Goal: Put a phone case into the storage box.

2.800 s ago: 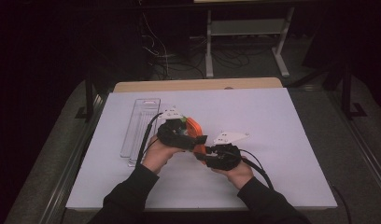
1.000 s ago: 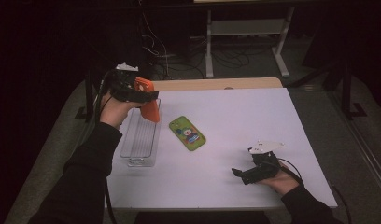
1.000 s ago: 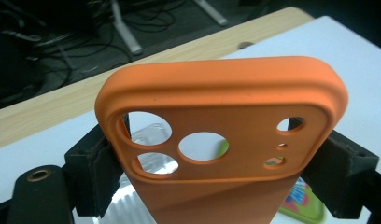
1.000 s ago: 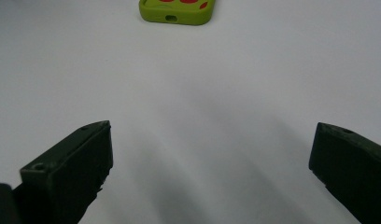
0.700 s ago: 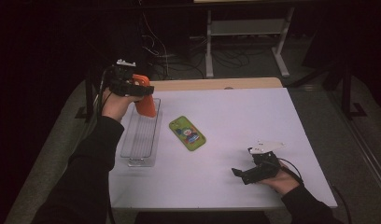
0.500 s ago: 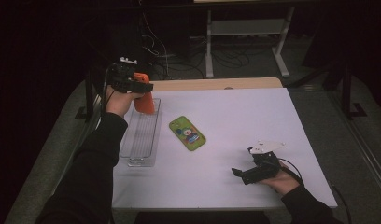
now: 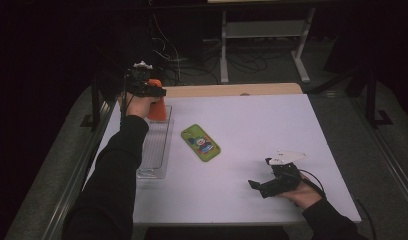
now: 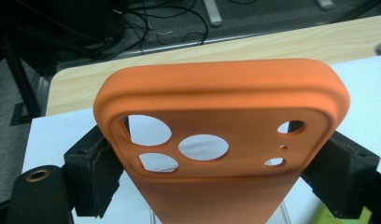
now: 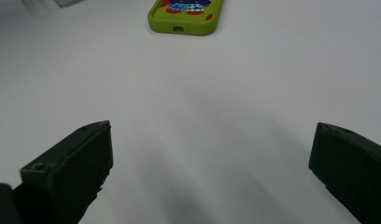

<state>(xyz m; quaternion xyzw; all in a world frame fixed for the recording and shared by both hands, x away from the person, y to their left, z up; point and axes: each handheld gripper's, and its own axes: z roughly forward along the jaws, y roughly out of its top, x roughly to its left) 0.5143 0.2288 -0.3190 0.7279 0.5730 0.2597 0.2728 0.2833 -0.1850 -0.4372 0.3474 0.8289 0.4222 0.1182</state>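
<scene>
Left gripper (image 7: 151,91) clamped on orange phone case (image 8: 216,154) above far-left clear tray (image 7: 154,150); right gripper (image 9: 212,172) gaping wide, near right.

Both forearms wear black long sleeves, and each hand carries a black tool, the left tool (image 7: 144,89) and the right tool (image 7: 262,186), with blocky dark jaw pads, a pale three-cornered top plate and a black trailing cable.
</scene>
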